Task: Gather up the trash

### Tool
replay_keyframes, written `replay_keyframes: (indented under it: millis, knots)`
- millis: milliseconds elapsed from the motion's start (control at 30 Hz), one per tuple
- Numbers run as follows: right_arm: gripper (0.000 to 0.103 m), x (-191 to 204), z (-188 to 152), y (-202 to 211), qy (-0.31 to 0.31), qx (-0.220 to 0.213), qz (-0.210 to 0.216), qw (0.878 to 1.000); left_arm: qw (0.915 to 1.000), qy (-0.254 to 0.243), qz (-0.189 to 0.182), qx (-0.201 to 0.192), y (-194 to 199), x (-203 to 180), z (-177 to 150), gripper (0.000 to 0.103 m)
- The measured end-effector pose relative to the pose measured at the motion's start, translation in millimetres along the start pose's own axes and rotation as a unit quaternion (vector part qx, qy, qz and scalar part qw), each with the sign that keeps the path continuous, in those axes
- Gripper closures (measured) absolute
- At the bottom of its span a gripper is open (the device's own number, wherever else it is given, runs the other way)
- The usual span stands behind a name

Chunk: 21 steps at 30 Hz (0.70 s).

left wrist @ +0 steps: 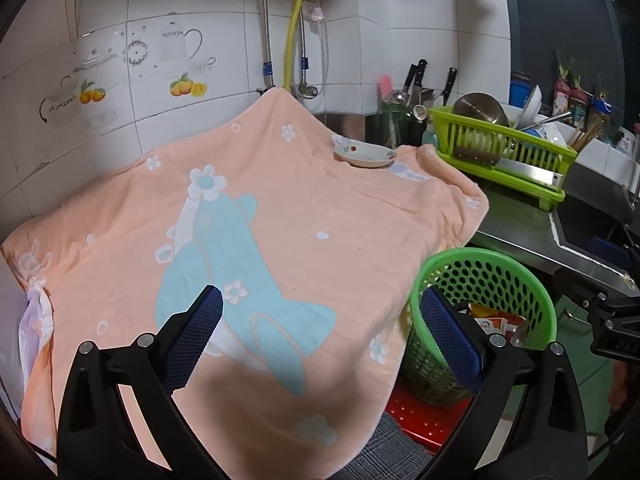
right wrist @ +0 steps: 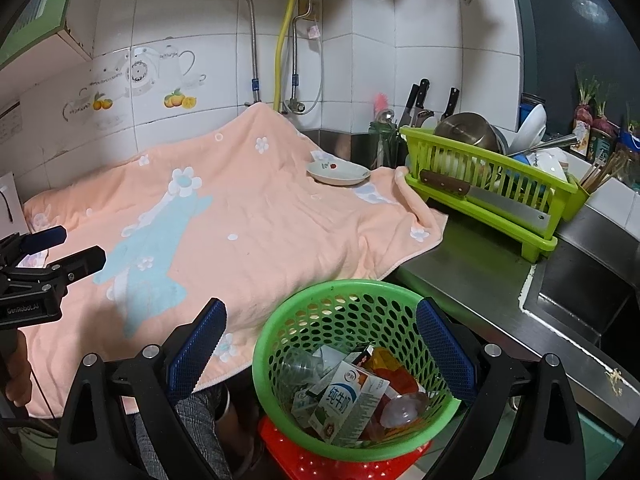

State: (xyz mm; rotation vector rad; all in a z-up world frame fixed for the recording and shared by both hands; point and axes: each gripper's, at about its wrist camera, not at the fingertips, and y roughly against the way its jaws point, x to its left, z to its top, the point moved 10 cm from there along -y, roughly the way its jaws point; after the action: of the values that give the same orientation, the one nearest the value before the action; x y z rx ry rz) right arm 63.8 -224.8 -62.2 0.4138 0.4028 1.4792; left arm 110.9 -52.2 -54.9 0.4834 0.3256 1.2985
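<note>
perforated plastic basket (right wrist: pixel 312 312) | soft cloth towel (left wrist: pixel 320 216) | glossy tiles (left wrist: pixel 192 12)

A peach towel w/ blue print (right wrist: pixel 248 216) is spread over the counter, a small white dish (right wrist: pixel 338 172) is set on it, and a lime dish rack (right wrist: pixel 488 196) w/ a cleaver (right wrist: pixel 480 196) is seen beside the sink (right wrist: pixel 580 300).

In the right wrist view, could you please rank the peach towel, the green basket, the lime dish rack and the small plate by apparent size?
1. Peach towel
2. Green basket, though being closest to the camera enlarges it
3. Lime dish rack; farther off, so its rank against the basket is unsure
4. Small plate
</note>
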Motion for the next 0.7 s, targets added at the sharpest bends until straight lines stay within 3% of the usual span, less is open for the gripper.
replay_keyframes:
  millis: [700]
  knots:
    - [0.010,-1.2,0.9,10.5,0.001,-0.013,0.002,1.000,0.9997,0.003,0.012,-0.023,15.7,-0.5,7.6,0.005]
